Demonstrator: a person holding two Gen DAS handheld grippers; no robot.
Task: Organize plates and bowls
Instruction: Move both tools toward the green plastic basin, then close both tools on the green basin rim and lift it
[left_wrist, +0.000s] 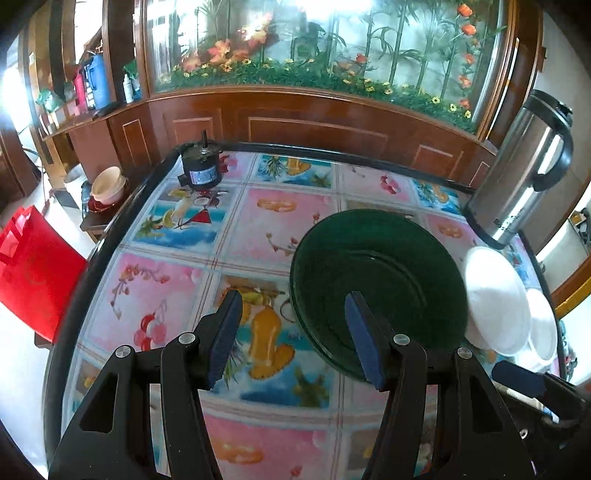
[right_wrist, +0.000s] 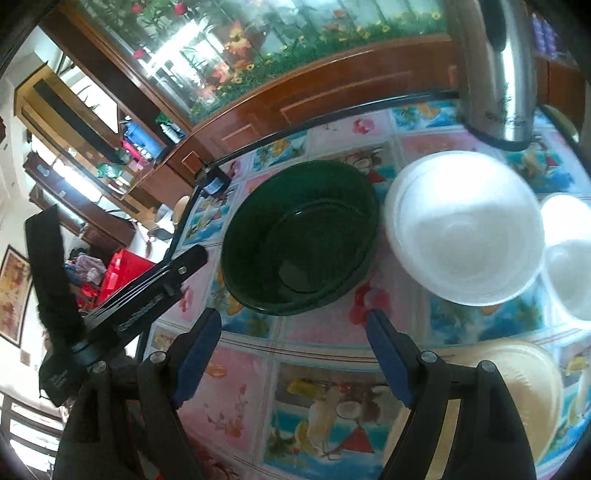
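Note:
A dark green glass plate (left_wrist: 380, 284) (right_wrist: 301, 236) lies on the patterned table (left_wrist: 177, 280). My left gripper (left_wrist: 295, 306) hangs open just left of it, with its right finger over the plate's near rim and nothing between the pads. To the plate's right lies a large white plate (left_wrist: 496, 299) (right_wrist: 465, 229), and beside that a smaller white bowl (left_wrist: 543, 328) (right_wrist: 569, 254). My right gripper (right_wrist: 295, 326) is open above the table in front of the green plate, holding nothing. A cream plate (right_wrist: 517, 391) lies at the lower right of the right wrist view.
A steel thermos jug (left_wrist: 524, 170) (right_wrist: 495, 74) stands behind the white plate. A small black motor (left_wrist: 201, 166) sits at the table's far left corner. A wooden cabinet (left_wrist: 295, 122) with fake flowers backs the table. A red chair (left_wrist: 33, 266) is off the left edge.

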